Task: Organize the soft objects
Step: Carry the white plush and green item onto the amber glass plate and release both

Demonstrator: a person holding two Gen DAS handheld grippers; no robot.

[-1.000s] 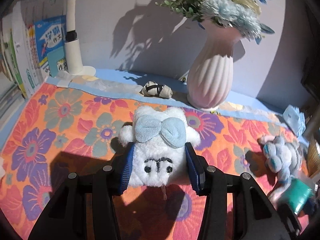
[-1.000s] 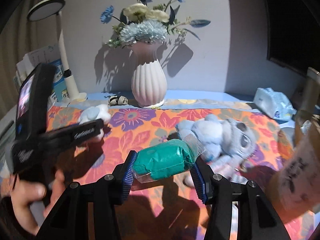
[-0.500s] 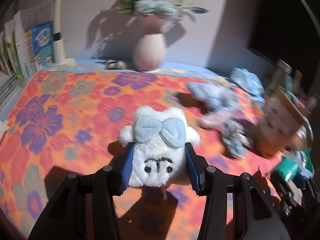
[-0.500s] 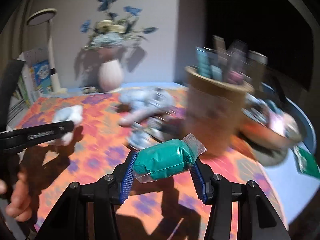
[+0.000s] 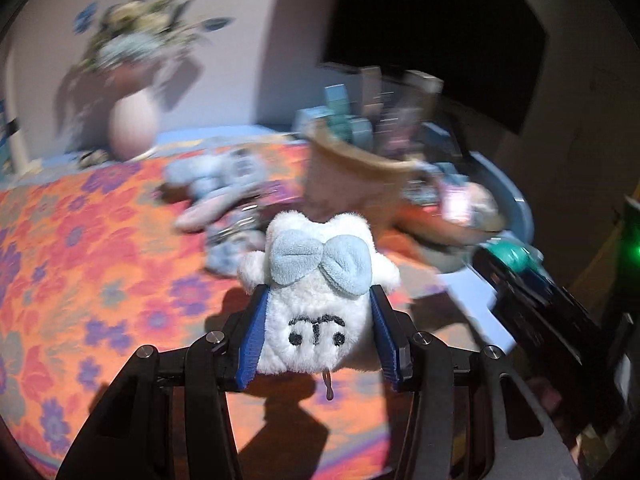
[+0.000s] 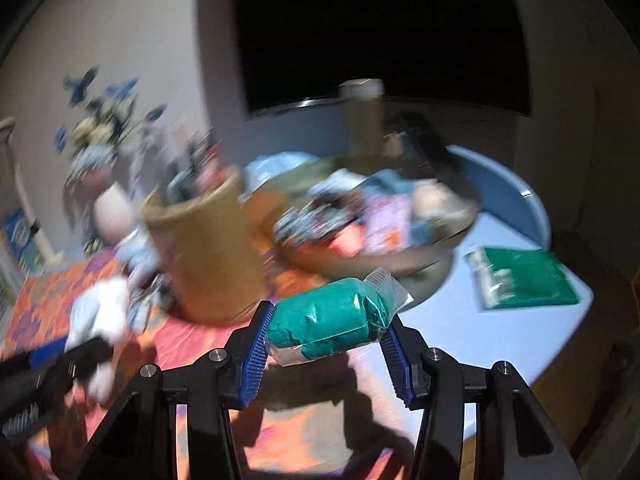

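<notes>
Both views have swung to the right since the earlier frames: the vase [image 5: 132,128], once central, now sits far left, and a brown tub [image 5: 352,184] and a bowl [image 6: 384,256] have come into sight. Everything beyond the tongs is blurred.

Across the desk [image 6: 500,320], blue on its bare right part, lies an orange flowered cloth [image 5: 80,248] covering the left. The tub stands on the cloth near its right edge, stuffed with upright items too blurred to name. Just right of it the wide bowl holds a heap of mixed things. A grey-blue plush [image 5: 216,184] lies on the cloth between vase and tub. A flat green packet [image 6: 524,276] lies on the bare blue surface at the right, near the bowl.

The left tongs [image 5: 318,334] hold a white plush [image 5: 316,320] with a pale blue bow, pads pressed into its sides, above the near part of the cloth. The right tongs [image 6: 326,350] hold a green roll [image 6: 332,324] in clear wrap, clamped end to end, above the cloth's right edge and nearer than the bowl.
</notes>
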